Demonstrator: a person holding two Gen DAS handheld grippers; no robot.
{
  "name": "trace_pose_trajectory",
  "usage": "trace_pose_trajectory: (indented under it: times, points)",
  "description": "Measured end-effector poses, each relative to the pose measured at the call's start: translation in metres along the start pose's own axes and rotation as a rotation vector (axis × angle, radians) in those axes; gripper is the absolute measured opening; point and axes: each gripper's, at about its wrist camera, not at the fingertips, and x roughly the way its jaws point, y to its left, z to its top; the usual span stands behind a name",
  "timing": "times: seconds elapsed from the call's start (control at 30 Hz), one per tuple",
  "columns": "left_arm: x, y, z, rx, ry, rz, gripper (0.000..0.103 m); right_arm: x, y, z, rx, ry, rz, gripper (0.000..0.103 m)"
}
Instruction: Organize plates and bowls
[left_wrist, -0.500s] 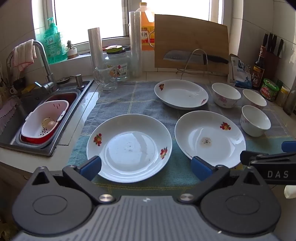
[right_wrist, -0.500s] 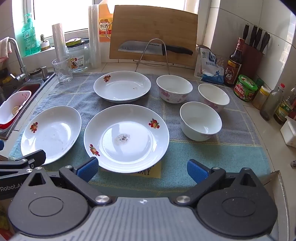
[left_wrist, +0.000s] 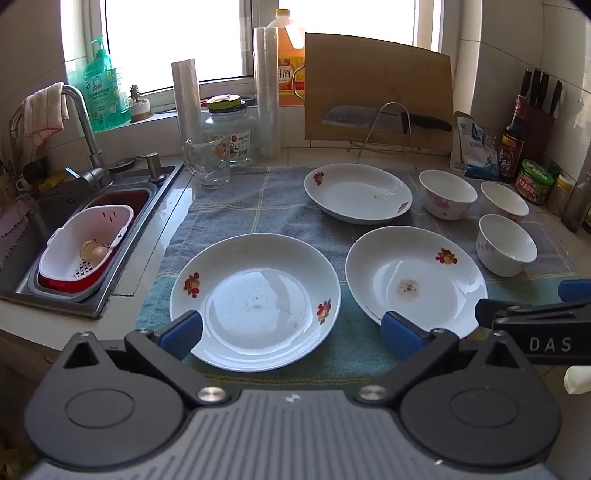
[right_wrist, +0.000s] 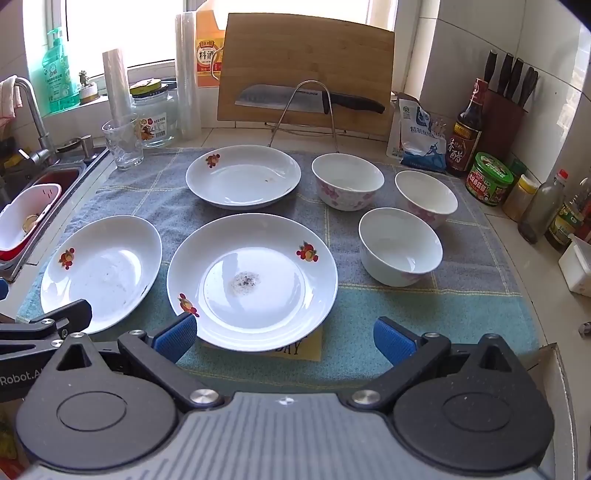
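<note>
Three white plates with fruit prints lie on a grey-green towel (left_wrist: 258, 206): a near-left plate (left_wrist: 255, 299) (right_wrist: 103, 269), a near-right plate with a dark stain (left_wrist: 413, 277) (right_wrist: 251, 277), and a far plate (left_wrist: 358, 192) (right_wrist: 243, 175). Three white bowls with pink flowers stand to the right: (right_wrist: 347, 181), (right_wrist: 426, 197), (right_wrist: 400, 245). My left gripper (left_wrist: 291, 334) hangs open over the near-left plate's front rim, holding nothing. My right gripper (right_wrist: 284, 338) is open at the stained plate's front edge, also with nothing in it.
A sink (left_wrist: 33, 236) with a white and red strainer basket (left_wrist: 85, 247) lies left. A glass (left_wrist: 208, 162), jar and film rolls stand at the back left. A cutting board (right_wrist: 306, 66) with a knife leans behind. Bottles, jars and a knife block (right_wrist: 506, 118) crowd the right.
Both views have shifted very slightly; the plates, bowls and both open grippers stand as before.
</note>
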Motion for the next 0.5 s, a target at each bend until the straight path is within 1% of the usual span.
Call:
trace_pose_trajectory:
  times: [0.5]
  points:
    - [0.0009,-0.0017,0.0020,-0.004,-0.002,-0.003,0.102,0.0034,0.0025,0.0063,0.001,0.004,-0.006,0.103]
